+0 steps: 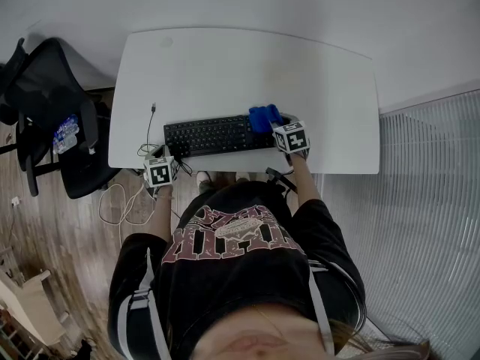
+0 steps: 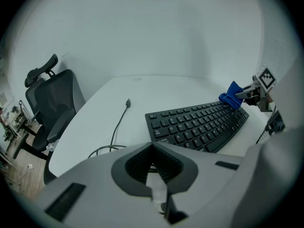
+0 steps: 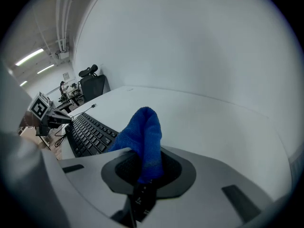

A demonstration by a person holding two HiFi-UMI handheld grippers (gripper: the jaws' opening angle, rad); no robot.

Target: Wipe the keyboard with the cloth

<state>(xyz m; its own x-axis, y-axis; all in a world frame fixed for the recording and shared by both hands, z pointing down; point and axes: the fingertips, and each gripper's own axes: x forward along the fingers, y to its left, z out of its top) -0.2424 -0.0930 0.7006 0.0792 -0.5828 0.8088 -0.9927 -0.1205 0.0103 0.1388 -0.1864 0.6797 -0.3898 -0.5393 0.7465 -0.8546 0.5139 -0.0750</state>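
A black keyboard (image 1: pixel 214 135) lies near the front edge of the white desk (image 1: pixel 315 73). A blue cloth (image 1: pixel 264 117) rests bunched on the keyboard's right end, and my right gripper (image 1: pixel 283 128) is shut on it. In the right gripper view the cloth (image 3: pixel 142 139) sticks up from between the jaws, with the keyboard (image 3: pixel 88 132) to the left. My left gripper (image 1: pixel 163 165) hovers at the desk's front-left edge, just left of the keyboard. Its jaws are shut with nothing between them, and the left gripper view shows the keyboard (image 2: pixel 197 125) and the cloth (image 2: pixel 231 96) ahead to the right.
A thin black cable (image 2: pixel 118 122) runs across the desk left of the keyboard and loops over the front edge. A black office chair (image 1: pixel 56 118) stands to the desk's left. A white wall is behind the desk. The person sits at the front edge.
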